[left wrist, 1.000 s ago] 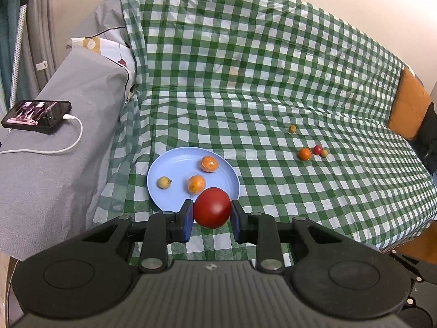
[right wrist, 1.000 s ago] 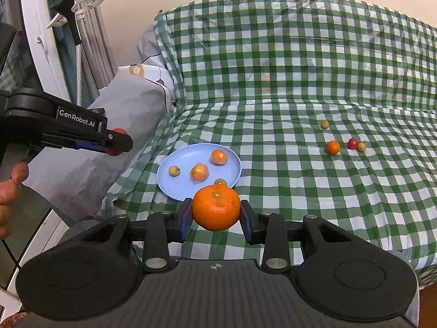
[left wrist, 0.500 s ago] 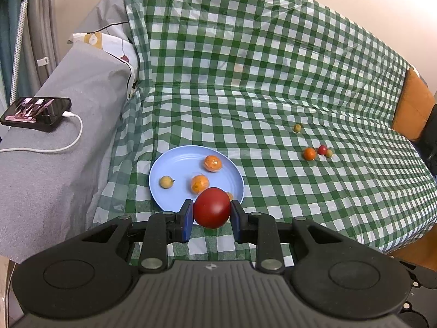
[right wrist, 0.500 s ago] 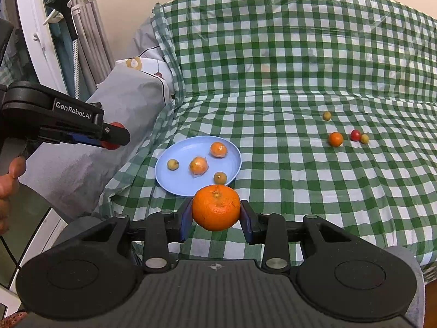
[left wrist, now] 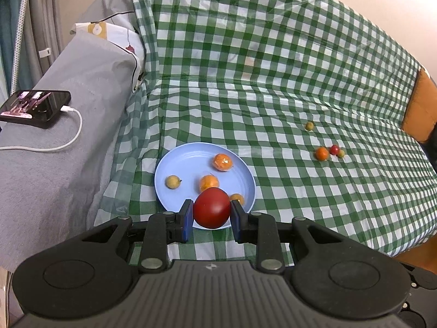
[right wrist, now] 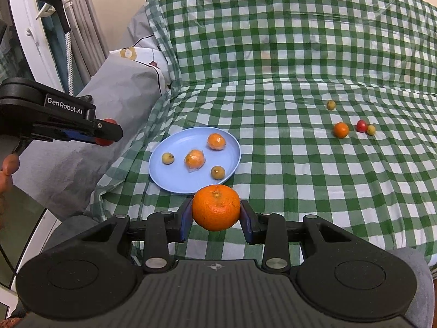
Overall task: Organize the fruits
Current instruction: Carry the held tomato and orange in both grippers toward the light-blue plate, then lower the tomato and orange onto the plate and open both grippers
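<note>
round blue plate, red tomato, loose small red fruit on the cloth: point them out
round blue plate (right wrist: 174,180): right wrist view, bare near floor
red tomato (left wrist: 212,207): left wrist view, front face
small red fruit (right wrist: 361,125): right wrist view, centre

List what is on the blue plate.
On the blue plate: two wrapped oranges and two small yellowish fruits. The held orange hides its near rim.
</note>
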`<control>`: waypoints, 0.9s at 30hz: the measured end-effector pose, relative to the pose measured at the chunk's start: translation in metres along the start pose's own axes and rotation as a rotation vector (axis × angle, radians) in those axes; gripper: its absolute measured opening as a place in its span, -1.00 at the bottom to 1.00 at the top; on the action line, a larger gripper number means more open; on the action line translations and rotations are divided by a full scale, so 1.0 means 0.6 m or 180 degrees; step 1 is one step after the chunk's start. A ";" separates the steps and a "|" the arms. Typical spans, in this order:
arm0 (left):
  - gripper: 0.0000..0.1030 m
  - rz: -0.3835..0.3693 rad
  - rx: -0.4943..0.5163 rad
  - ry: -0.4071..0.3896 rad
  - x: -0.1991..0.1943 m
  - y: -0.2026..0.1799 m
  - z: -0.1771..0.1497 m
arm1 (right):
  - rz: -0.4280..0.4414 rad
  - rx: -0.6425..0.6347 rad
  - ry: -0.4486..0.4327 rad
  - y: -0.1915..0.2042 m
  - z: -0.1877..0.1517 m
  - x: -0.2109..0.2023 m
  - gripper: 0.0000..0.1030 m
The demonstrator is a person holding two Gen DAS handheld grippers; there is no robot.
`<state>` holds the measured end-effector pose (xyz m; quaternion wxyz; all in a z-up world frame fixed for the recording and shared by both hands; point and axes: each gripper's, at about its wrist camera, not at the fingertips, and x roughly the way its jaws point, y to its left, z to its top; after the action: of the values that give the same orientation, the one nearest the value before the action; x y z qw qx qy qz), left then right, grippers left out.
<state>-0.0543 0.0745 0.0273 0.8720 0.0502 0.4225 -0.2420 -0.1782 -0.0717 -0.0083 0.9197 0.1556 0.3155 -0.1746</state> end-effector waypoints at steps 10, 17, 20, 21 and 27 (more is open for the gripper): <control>-0.39 0.0086 -0.0062 0.0072 0.052 0.027 0.018 | 0.0070 -0.0068 0.0041 -0.007 0.036 0.090 -0.26; -0.39 0.0167 -0.0035 0.0228 0.140 0.047 0.037 | 0.0045 -0.0206 0.0113 0.000 0.065 0.174 -0.26; -0.39 0.0189 -0.0016 0.0316 0.180 0.052 0.041 | 0.0008 -0.0253 0.0149 0.003 0.074 0.212 -0.26; -0.39 0.0200 -0.0002 0.0347 0.192 0.054 0.041 | 0.0002 -0.0262 0.0160 0.003 0.077 0.223 -0.26; -0.39 0.0221 0.0074 0.0457 0.245 0.055 0.040 | -0.0040 -0.0350 0.0237 0.004 0.085 0.277 -0.26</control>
<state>0.0554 0.0406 -0.0733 0.8466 0.0921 0.4792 -0.2123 -0.0277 -0.1269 -0.0748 0.9133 0.1092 0.3596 -0.1568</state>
